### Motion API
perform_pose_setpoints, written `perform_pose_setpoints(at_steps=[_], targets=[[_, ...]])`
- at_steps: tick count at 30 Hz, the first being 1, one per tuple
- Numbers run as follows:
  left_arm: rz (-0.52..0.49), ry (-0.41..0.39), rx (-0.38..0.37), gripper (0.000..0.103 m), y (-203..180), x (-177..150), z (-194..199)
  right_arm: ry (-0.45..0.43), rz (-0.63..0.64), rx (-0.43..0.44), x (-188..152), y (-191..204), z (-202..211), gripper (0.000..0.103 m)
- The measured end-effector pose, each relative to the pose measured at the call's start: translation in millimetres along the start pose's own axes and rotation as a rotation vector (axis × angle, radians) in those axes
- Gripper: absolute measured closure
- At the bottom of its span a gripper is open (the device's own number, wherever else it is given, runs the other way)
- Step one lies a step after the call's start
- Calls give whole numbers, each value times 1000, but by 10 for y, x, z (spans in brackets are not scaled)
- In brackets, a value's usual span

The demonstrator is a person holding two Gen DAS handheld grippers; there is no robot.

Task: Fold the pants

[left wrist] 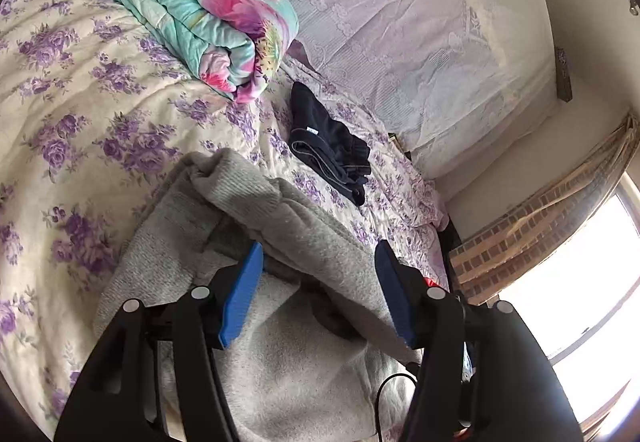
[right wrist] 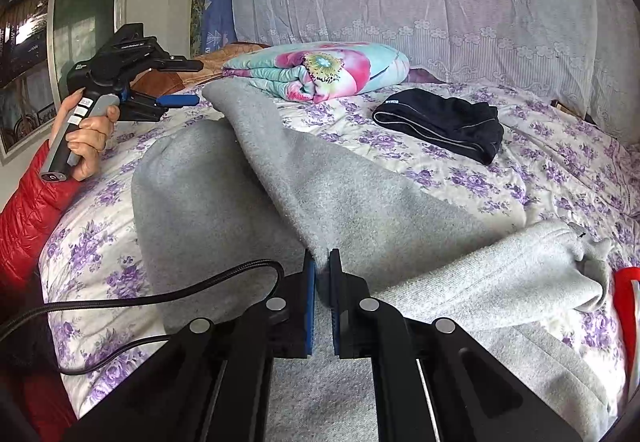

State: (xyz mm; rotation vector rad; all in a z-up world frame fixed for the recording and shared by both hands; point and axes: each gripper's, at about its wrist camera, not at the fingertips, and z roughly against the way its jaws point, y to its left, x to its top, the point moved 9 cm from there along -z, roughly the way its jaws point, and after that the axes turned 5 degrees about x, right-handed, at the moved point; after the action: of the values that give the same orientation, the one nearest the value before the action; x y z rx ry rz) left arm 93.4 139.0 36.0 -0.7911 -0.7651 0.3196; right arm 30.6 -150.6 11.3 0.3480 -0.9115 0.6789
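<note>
Right wrist: hand-held gripper point(right wrist: 322, 262) pinching grey pants point(right wrist: 224, 194) | left wrist: window point(left wrist: 592, 282)

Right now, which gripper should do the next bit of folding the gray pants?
Right, probably. The right gripper is shut on the pants, pinching a raised fold it can carry across. The left gripper is open, gripping nothing, so it would need to grab cloth first.

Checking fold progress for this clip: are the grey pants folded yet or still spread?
Mid-fold. The right hand-held gripper is shut on an edge of the grey pants, lifting a layer over the rest; the waistband end still lies flat.
</note>
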Motion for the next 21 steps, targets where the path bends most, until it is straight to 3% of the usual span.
perform_pose_setpoints(at_steps=[4, 6, 8, 10, 12, 17, 21], targets=[[106, 53, 93, 44, 153, 89, -320, -13, -4, 2, -3, 6, 49, 96], [143, 76, 104, 44, 234, 86, -446, -12, 8, -2, -7, 2, 43, 96], [163, 60, 87, 53, 247, 105, -440, -15, 19, -6, 5, 8, 55, 96], [130, 29, 89, 67, 184, 142, -329, -27, 28, -13, 43, 14, 110, 96], [81, 4, 82, 72, 61, 153, -170, -45, 34, -14, 95, 36, 225, 96], [-79, -26, 88, 72, -166, -121, 301, -47, 59, 31, 3, 271, 515, 96], [-65, 49, 120, 73, 189, -540, 361, 43, 46, 74, -389, 461, 437, 96]])
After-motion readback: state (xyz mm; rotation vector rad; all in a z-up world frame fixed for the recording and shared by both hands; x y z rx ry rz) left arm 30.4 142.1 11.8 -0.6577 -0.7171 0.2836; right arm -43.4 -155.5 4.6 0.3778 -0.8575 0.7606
